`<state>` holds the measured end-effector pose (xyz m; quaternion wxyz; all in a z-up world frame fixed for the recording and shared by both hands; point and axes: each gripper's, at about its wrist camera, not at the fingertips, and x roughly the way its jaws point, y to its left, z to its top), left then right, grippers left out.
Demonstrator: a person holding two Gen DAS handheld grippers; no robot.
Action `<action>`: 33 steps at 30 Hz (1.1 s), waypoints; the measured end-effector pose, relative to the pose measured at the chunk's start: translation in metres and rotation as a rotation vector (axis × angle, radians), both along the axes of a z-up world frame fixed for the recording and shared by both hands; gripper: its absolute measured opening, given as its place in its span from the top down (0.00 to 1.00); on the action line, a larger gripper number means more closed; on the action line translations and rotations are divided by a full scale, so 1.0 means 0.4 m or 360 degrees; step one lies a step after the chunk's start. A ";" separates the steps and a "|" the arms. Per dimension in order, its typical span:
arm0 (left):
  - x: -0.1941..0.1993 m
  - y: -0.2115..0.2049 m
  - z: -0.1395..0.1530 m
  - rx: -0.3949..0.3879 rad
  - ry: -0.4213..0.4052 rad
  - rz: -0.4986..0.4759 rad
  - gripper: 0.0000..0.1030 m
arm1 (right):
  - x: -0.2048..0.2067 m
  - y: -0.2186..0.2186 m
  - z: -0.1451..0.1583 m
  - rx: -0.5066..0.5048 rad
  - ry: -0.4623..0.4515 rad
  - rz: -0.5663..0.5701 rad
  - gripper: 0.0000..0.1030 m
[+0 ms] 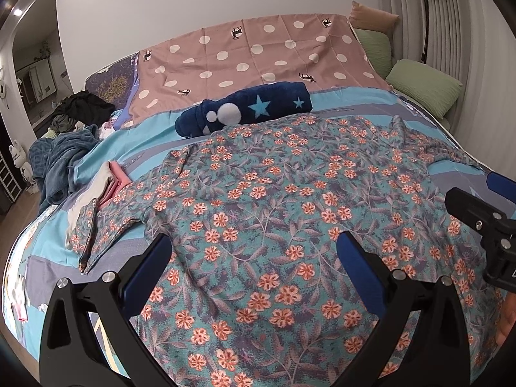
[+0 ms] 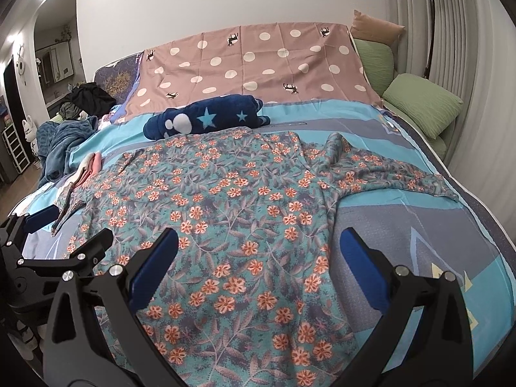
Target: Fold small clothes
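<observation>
A teal shirt with orange flowers [image 1: 290, 200] lies spread flat on the bed, sleeves out to both sides; it also shows in the right wrist view [image 2: 232, 213]. My left gripper [image 1: 254, 248] is open and empty, hovering over the shirt's lower middle. My right gripper [image 2: 258, 242] is open and empty above the shirt's lower right edge. The right gripper shows at the right edge of the left wrist view [image 1: 483, 219]; the left gripper shows at the left edge of the right wrist view [image 2: 61, 235].
A navy star blanket roll [image 1: 245, 109] lies behind the shirt. Folded pink and white clothes [image 1: 103, 187] sit at the left. A blue towel and dark clothes pile [image 1: 64, 135] lie far left. Green pillows [image 1: 422, 87] are at the right. The bed sheet [image 2: 403, 225] is bare at the right.
</observation>
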<state>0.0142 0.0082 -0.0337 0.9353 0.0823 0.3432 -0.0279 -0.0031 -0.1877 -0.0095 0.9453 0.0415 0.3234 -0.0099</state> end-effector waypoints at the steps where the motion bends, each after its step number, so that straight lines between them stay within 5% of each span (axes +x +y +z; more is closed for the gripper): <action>1: 0.000 0.000 0.000 0.0000 -0.0001 0.0001 0.01 | 0.000 0.000 0.000 0.0001 0.0001 0.0000 0.02; 33: -0.004 0.044 0.003 -0.0015 -0.0023 0.0050 0.01 | 0.013 0.031 -0.006 -0.0046 0.0047 0.0023 0.02</action>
